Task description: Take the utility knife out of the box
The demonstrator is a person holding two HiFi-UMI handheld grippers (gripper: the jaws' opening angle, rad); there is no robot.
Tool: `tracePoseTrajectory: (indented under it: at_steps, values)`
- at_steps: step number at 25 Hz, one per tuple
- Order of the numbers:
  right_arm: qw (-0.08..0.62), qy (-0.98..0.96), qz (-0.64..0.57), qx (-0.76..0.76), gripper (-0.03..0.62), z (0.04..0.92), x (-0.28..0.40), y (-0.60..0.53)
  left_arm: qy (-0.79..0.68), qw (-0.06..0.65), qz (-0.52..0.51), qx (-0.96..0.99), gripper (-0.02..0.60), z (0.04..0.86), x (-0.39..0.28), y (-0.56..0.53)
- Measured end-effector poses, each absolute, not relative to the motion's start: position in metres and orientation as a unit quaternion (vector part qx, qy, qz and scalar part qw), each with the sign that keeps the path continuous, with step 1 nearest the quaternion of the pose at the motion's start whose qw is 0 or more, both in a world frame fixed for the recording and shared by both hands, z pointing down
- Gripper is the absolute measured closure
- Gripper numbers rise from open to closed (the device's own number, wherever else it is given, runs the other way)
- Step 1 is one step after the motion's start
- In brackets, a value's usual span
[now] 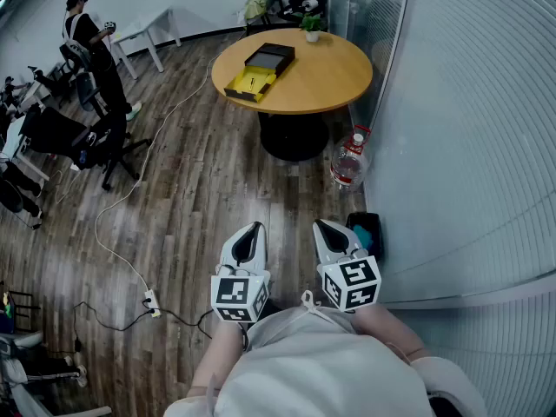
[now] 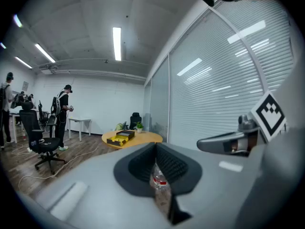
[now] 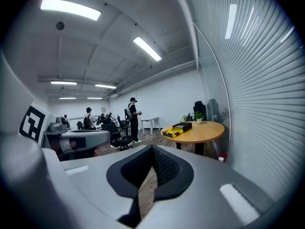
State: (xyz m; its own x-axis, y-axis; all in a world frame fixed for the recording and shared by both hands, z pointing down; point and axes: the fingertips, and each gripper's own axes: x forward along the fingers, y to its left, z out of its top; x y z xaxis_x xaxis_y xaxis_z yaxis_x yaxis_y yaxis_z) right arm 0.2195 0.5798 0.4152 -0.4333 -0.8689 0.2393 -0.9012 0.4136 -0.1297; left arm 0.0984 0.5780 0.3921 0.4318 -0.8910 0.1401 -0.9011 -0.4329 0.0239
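Observation:
An open black box (image 1: 259,69) with a yellow inner tray lies on the round wooden table (image 1: 321,76) far ahead of me. The knife is too small to make out. The box shows again in the left gripper view (image 2: 120,137) and in the right gripper view (image 3: 177,128). My left gripper (image 1: 252,230) and right gripper (image 1: 323,226) are held side by side close to my body, well short of the table. Both are shut with nothing in them, seen also in their own views (image 2: 156,146) (image 3: 152,150).
A water bottle (image 1: 349,159) stands on the floor by the table's foot. A black bin (image 1: 365,233) sits against the blind-covered glass wall on the right. A potted plant (image 1: 312,26) is on the table. Office chairs (image 1: 95,142), a person (image 1: 91,50) and floor cables (image 1: 150,302) are at the left.

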Motion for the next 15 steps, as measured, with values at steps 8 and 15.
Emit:
tracePoseTrajectory:
  at_steps: [8,15]
  values:
    - [0.081,-0.837,0.13,0.524,0.594,0.427,0.226,0.576,-0.536,0.06,0.048,0.841,0.584,0.397,0.1,0.573]
    - [0.09,-0.826,0.159,0.533,0.594,0.442,0.237,0.567,-0.53,0.073,0.056,0.843,0.584,0.408,0.11,0.563]
